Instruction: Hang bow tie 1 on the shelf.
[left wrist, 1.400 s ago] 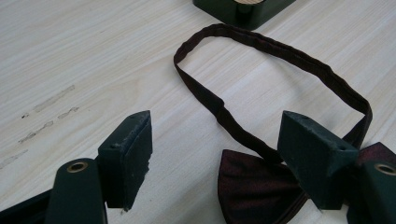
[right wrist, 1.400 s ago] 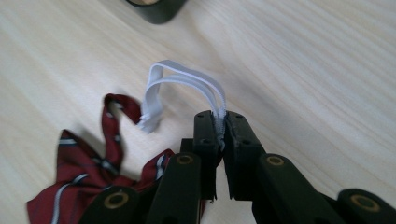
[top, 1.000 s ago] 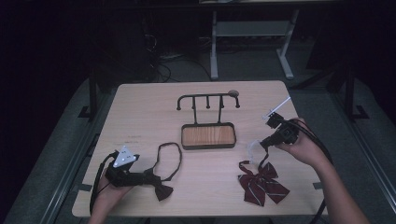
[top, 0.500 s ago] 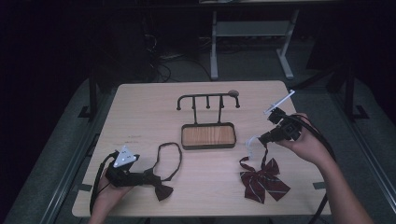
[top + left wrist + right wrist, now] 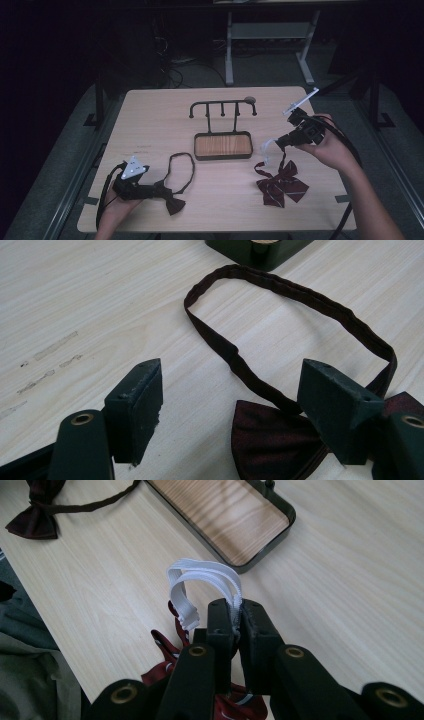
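Right claw (image 5: 233,617) pinches the white strap (image 5: 200,577) beside the tray's rim (image 5: 260,555); left claw (image 5: 230,405) gapes over bare tabletop (image 5: 75,305).

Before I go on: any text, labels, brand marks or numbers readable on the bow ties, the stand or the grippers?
None: no readable text in any view.
Dark maroon bow tie with a loop strap: plain fabric, no tag showing.
Striped burgundy bow tie with a white elastic band: stripes only, no lettering.
Black metal hook stand with a wood-lined tray: no label.
Grey three-cornered plate: too small to tell.

Striped maroon bow tie (image 5: 281,183) hanging by white strap (image 5: 202,587); dark bow tie (image 5: 170,197) flat.
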`<state>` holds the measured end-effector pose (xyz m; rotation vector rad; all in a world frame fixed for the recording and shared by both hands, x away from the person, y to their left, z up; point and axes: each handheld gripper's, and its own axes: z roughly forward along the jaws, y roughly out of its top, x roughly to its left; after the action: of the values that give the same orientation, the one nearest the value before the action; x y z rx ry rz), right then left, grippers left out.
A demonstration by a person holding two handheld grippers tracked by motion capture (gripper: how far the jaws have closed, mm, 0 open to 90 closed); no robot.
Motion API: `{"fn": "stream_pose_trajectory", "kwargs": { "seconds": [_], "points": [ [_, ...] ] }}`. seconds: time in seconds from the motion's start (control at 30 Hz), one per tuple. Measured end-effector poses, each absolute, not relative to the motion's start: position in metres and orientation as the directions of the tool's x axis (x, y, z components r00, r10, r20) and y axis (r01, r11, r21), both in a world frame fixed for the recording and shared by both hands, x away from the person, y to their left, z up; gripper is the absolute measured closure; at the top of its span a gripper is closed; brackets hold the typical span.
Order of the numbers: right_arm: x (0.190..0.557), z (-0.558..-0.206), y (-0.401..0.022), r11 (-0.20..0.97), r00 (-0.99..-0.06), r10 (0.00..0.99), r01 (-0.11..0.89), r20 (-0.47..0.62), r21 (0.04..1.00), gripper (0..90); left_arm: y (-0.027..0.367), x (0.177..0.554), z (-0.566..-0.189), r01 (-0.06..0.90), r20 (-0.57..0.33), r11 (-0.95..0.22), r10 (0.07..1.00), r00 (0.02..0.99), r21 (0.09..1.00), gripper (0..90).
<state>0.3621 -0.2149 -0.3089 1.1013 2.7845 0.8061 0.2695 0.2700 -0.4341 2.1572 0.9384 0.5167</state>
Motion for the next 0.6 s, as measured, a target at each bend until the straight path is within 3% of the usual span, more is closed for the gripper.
{"fn": "stream_pose_trajectory", "kwargs": {
  "seconds": [0.6],
  "points": [
    [0.367, -0.281, -0.205, 0.624, -0.762, 0.638, 0.598, 0.113, 0.503, 83.6, 0.27, 0.27, -0.434, 0.464, 0.073, -0.478, 0.751, 0.656, 0.746, 26.7]
  ]
}}
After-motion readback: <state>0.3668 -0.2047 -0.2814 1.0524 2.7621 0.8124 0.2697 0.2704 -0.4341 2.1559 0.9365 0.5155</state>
